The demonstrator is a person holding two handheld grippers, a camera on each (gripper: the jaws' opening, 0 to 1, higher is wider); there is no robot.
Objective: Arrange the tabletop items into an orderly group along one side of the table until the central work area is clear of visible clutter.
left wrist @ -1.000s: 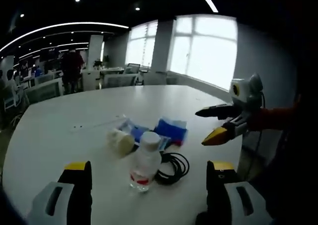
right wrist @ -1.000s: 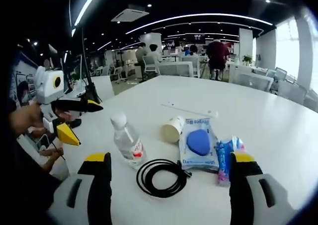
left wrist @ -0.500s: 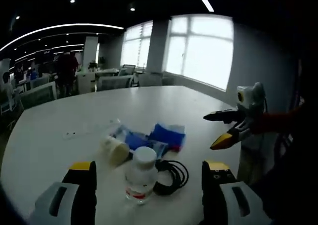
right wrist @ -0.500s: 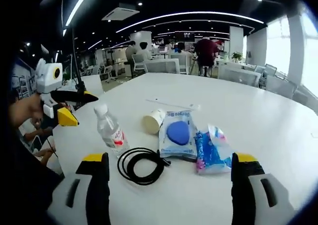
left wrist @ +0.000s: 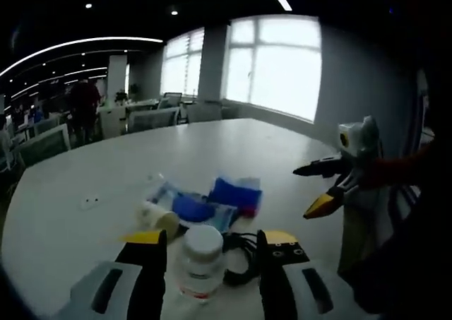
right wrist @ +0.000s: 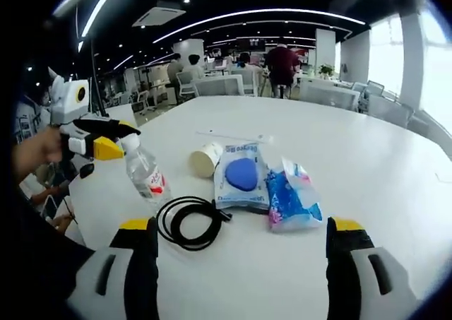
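Left claw [left wrist: 206, 253] reaches low, jaws narrowed around the water bottle [left wrist: 200, 262], contact seemingly not yet made; right claw [right wrist: 241, 246] hovers wide apart above the tabletop [right wrist: 395, 164].

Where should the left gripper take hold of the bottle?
On the body, just under the white cap. The bottle stands upright between the left gripper's open jaws, so a level, side-on close fits. The cable lies close by its base.

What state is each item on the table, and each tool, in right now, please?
Water bottle: upright, capped, between the left tool's jaws.
Paper cup: on its side.
Black cable: coiled, flat.
Blue sponge packet: lying flat.
Blue bag: lying flat.
Left tool: open around the bottle.
Right tool: open, empty.
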